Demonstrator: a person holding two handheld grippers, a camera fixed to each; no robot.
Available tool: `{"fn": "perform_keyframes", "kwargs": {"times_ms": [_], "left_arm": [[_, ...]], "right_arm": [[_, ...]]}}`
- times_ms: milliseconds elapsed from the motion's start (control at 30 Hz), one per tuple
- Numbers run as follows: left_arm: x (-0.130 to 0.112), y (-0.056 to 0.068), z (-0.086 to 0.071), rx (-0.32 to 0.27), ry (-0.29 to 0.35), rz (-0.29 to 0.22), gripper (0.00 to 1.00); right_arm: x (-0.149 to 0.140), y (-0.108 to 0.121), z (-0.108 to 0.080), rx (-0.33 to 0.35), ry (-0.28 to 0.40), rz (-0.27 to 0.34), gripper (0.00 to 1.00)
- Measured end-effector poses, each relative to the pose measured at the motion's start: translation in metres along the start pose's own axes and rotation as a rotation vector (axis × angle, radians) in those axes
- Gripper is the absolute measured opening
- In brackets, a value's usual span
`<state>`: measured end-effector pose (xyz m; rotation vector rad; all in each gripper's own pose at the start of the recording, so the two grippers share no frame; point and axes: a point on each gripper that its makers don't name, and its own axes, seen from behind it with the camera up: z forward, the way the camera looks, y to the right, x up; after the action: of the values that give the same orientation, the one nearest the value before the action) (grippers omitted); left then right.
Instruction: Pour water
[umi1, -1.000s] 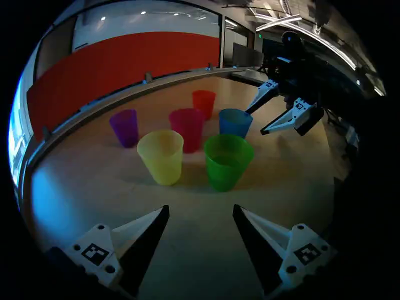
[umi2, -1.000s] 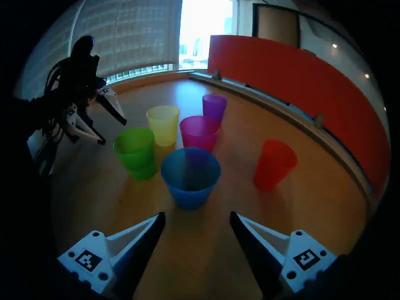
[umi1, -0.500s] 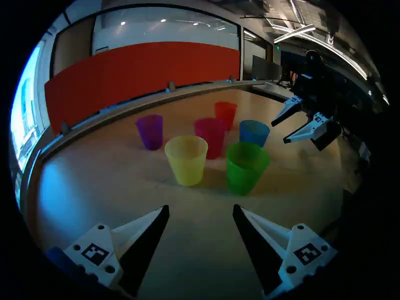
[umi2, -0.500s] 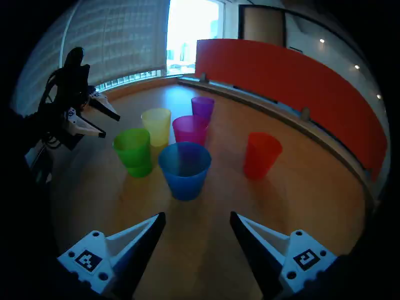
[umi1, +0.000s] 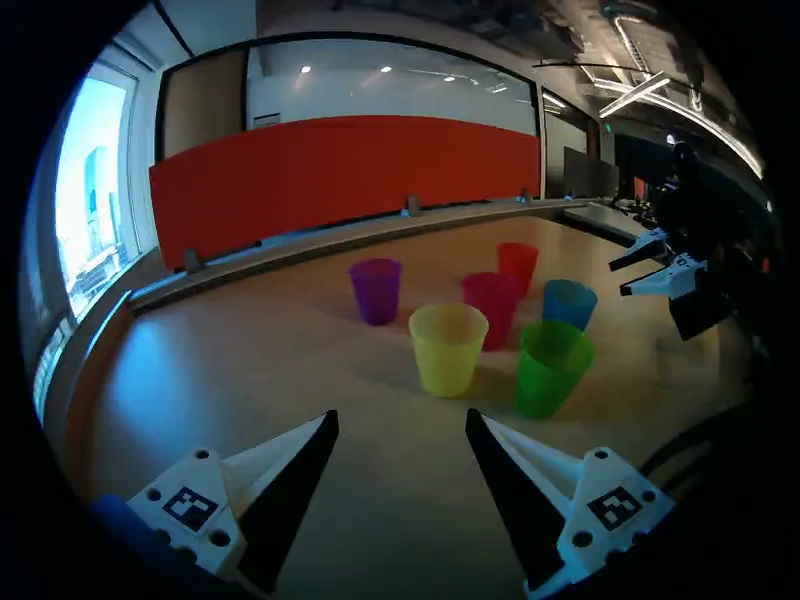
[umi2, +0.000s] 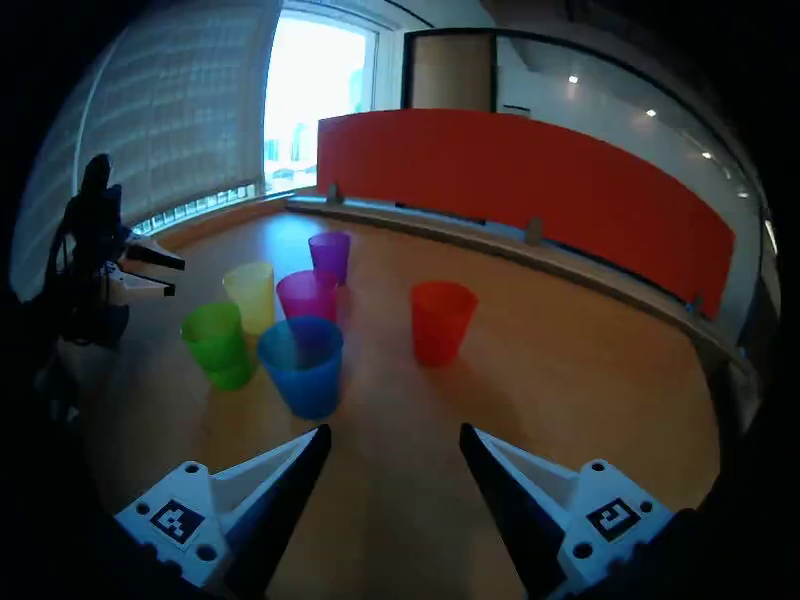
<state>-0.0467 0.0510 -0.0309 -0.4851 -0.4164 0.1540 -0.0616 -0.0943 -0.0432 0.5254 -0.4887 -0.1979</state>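
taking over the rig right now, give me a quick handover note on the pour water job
Left gripper: open, empty, held short of the cups; the yellow cup and green cup are nearest it.
Right gripper: open, empty, facing the cluster from another side; the blue cup is nearest, the red cup stands apart to its right.
Cups: six, all upright on the wooden table, including the magenta cup and purple cup. Water in any cup cannot be told.
Done: nothing grasped, no pour visible.
Left: probably pick a source cup, grasp it, tip it into another.
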Motion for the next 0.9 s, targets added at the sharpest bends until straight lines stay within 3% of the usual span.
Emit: {"fn": "perform_keyframes", "kwargs": {"times_ms": [267,467,600,900], "left_arm": [[0.027,-0.026,-0.012,0.134,0.126,-0.052,0.95],[0.049,-0.045,-0.022,0.249,0.211,-0.058,0.94],[0.06,-0.044,-0.025,0.281,0.264,-0.07,0.94],[0.08,-0.048,-0.031,0.337,0.363,-0.155,0.94]], "right_arm": [[0.028,0.025,-0.01,-0.142,0.116,0.053,1.0],[0.052,0.041,-0.019,-0.242,0.212,0.094,1.0],[0.065,0.05,-0.024,-0.291,0.267,0.108,1.0],[0.094,0.079,-0.044,-0.413,0.418,0.171,1.0]]}}
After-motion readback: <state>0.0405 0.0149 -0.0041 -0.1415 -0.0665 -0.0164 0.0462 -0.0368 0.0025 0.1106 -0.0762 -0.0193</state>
